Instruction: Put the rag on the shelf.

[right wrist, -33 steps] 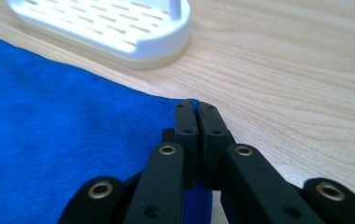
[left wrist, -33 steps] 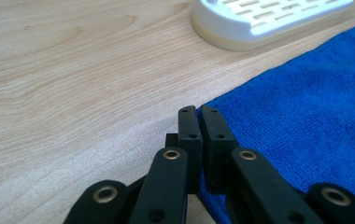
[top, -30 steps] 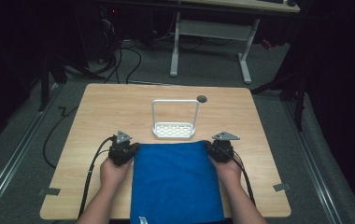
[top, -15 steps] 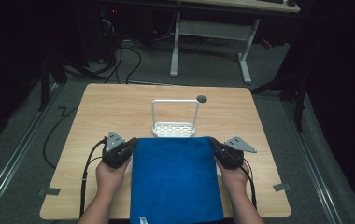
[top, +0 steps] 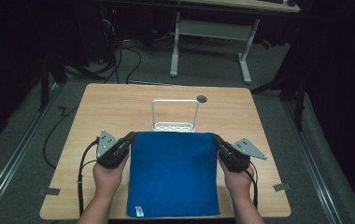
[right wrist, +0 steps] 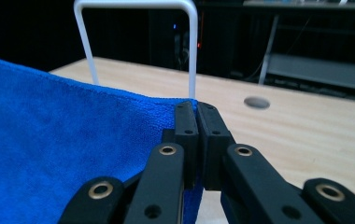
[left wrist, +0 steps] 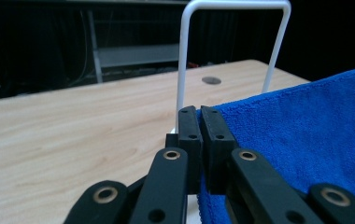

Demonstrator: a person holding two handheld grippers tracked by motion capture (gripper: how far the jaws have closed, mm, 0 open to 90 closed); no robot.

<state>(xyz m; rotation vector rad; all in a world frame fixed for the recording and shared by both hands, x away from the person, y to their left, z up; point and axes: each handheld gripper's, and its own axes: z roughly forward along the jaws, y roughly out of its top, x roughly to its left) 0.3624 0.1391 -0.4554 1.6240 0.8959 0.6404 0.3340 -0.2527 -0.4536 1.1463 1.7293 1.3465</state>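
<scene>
A blue towel [top: 173, 172] lies spread on the wooden table [top: 119, 107], its far edge lifted off the surface. My left gripper [top: 130, 136] is shut on the towel's far left corner [left wrist: 222, 112], jaws pressed together on the cloth. My right gripper [top: 216, 138] is shut on the far right corner [right wrist: 185, 105] in the same way. A white wire rack [top: 174, 115] stands upright just behind the towel's raised edge; its hoop rises beyond the jaws in the left gripper view [left wrist: 234, 5] and in the right gripper view [right wrist: 136, 4].
A round cable hole [top: 202, 98] sits in the table behind the rack. Black cables [top: 83, 168] trail from the grippers toward the near edge. A white desk frame [top: 210, 32] stands on the floor beyond the table. Tape marks the near corners [top: 49, 191].
Both grippers have risen and tilted outward while holding the towel's far corners, lifting its far edge; the grey plates now point away to the sides.
</scene>
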